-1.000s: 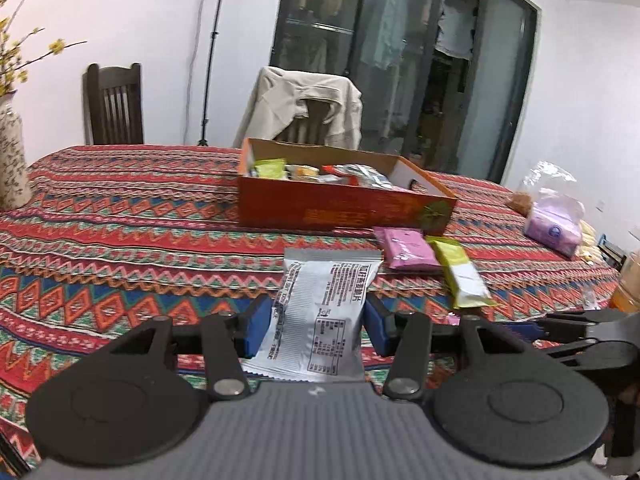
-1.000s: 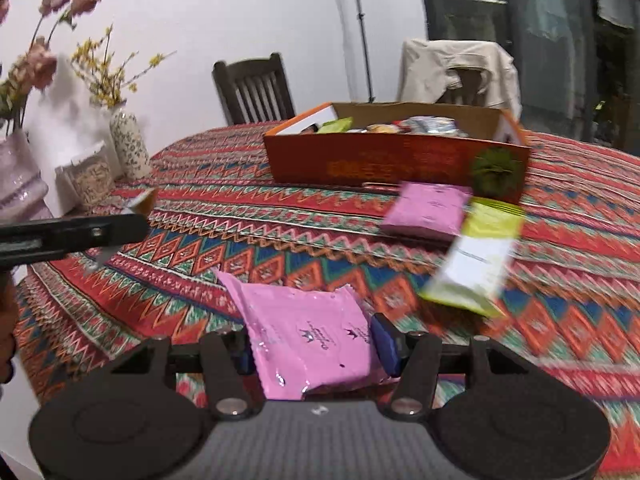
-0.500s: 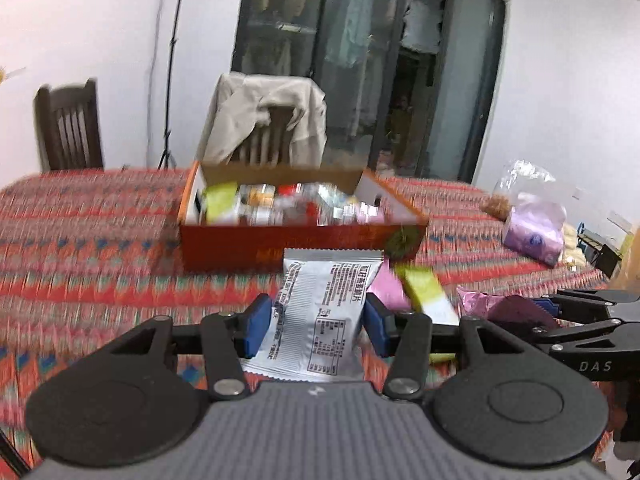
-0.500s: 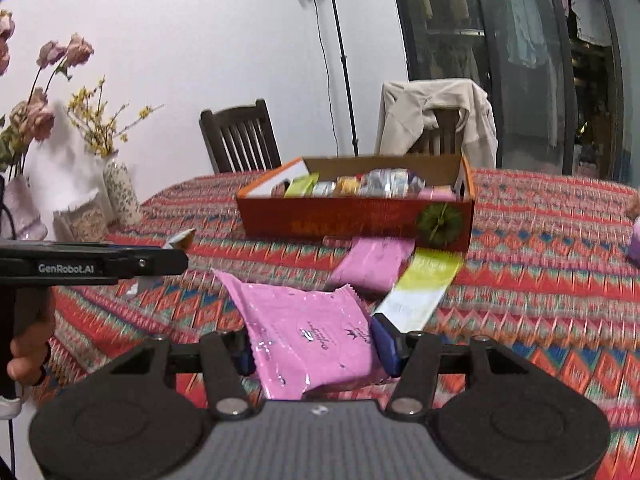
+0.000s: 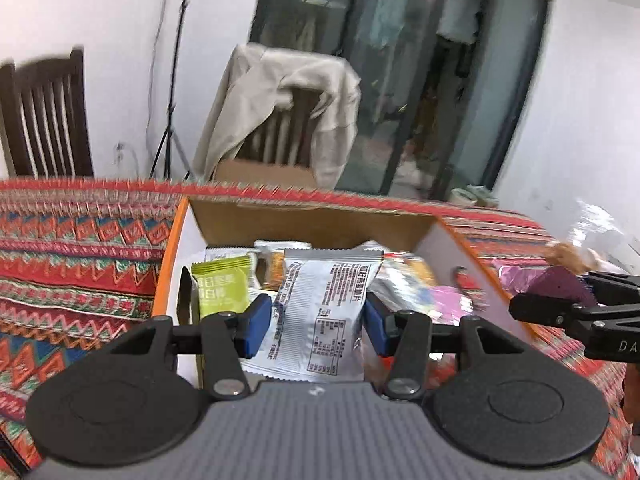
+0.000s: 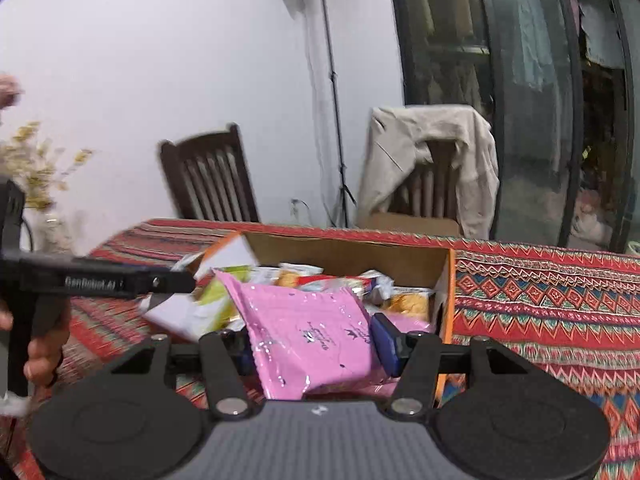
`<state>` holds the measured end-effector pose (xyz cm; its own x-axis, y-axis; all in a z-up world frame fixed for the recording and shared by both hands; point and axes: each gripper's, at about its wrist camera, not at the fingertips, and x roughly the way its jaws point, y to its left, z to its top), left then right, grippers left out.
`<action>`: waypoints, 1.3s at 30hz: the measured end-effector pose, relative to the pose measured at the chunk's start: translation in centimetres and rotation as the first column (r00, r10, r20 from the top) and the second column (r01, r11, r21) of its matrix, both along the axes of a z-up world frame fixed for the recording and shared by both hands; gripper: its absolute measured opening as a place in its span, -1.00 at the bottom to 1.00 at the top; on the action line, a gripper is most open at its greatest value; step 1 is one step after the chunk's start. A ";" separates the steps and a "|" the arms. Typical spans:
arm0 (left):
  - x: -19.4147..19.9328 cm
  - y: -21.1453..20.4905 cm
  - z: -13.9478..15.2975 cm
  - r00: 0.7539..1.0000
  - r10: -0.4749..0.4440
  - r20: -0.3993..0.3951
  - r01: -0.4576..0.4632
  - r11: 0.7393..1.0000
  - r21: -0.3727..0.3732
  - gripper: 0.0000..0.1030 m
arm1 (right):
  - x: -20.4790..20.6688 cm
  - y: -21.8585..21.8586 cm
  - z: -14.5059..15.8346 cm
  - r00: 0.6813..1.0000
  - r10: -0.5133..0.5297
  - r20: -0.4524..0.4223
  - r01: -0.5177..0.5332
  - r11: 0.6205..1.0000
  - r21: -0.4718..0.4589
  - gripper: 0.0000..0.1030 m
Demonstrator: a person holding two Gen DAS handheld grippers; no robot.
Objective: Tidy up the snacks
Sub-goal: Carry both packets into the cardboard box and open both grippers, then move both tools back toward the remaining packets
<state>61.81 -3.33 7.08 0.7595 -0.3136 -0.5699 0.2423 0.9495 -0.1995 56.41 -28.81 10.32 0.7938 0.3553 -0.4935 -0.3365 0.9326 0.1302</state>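
Note:
My left gripper (image 5: pixel 318 326) is shut on a silver snack packet (image 5: pixel 320 304) and holds it over the near end of the orange cardboard box (image 5: pixel 170 248). The box holds several snacks, among them a green packet (image 5: pixel 222 288). My right gripper (image 6: pixel 314 346) is shut on a pink snack packet (image 6: pixel 312 328) and holds it over the same box (image 6: pixel 447 304) from the right side. The right gripper also shows in the left wrist view (image 5: pixel 576 312), and the left gripper in the right wrist view (image 6: pixel 120 280).
The box stands on a table with a red patterned cloth (image 6: pixel 560 300). Two chairs stand behind it, a dark wooden one (image 6: pixel 208 176) and one with a beige jacket (image 6: pixel 432 152). A vase with flowers (image 6: pixel 36 184) stands at the left. Plastic bags (image 5: pixel 592 236) lie at the right.
Both grippers have moved forward with their packets, from above the bare cloth to above the box. The box now fills the middle of both views.

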 end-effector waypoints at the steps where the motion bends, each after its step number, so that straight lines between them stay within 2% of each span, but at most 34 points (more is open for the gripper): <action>1: 1.3 0.0 -0.5 1.000 0.006 -0.017 -0.006 1.000 0.000 -0.03 | 1.8 0.0 -0.3 1.000 0.000 -0.015 0.000 1.000 -0.014 0.06; 7: 6.6 -1.6 -3.0 0.998 0.021 -0.060 -0.016 0.997 0.082 -0.02 | 11.5 0.7 -3.0 0.991 -0.062 -0.121 0.052 0.995 -0.084 0.06; 10: 8.0 -1.9 -3.4 0.997 0.015 -0.075 -0.009 0.997 0.078 0.11 | 14.9 1.2 -4.4 0.983 -0.089 -0.159 0.072 0.991 -0.110 0.07; 12: 7.9 -2.0 -3.0 0.998 -0.008 -0.056 0.012 0.997 0.074 0.19 | 16.3 1.4 -5.0 0.981 -0.118 -0.153 0.098 0.986 -0.134 0.08; 13: 7.7 -2.1 -2.7 0.999 -0.014 -0.042 0.017 0.997 0.076 0.36 | 16.8 1.5 -5.1 0.979 -0.124 -0.163 0.102 0.985 -0.138 0.10; 15: 7.0 -2.0 -2.2 1.000 -0.013 -0.015 0.015 0.996 0.086 0.42 | 17.0 1.5 -4.7 0.982 -0.119 -0.149 0.099 0.987 -0.129 0.55; 17: 6.2 -1.6 -1.6 1.000 -0.022 -0.006 0.022 0.996 0.084 0.42 | 16.3 1.5 -4.3 0.985 -0.119 -0.121 0.104 0.987 -0.124 0.65; 25: 0.4 -0.3 1.8 0.996 -0.054 0.072 0.046 0.993 0.107 0.47 | 11.9 0.9 -1.5 0.993 -0.097 -0.073 0.090 0.991 -0.096 0.65; 30: -6.0 0.9 4.3 0.984 -0.088 0.154 0.073 0.992 0.104 0.63 | 6.3 1.0 1.1 0.999 -0.034 -0.035 0.031 0.994 -0.103 0.73; 34: -11.5 1.7 5.5 0.975 -0.062 0.212 0.036 0.991 0.126 0.67 | 0.9 0.9 3.2 1.000 0.001 0.009 -0.001 0.996 -0.089 0.79; 37: -15.6 2.3 6.4 0.969 -0.048 0.242 0.021 0.994 0.111 0.72 | -3.7 1.0 4.6 0.998 0.023 0.051 -0.019 0.996 -0.090 0.81; 39: -18.1 2.7 6.8 0.965 -0.051 0.256 0.027 0.995 0.099 0.78 | -6.7 0.9 5.1 0.997 0.030 0.073 -0.023 0.996 -0.088 0.93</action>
<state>43.73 -0.58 13.86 0.8727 -0.3006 -0.3847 0.3112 0.9497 -0.0360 49.75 -27.95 15.42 0.8202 0.3347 -0.4638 -0.3668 0.9300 0.0225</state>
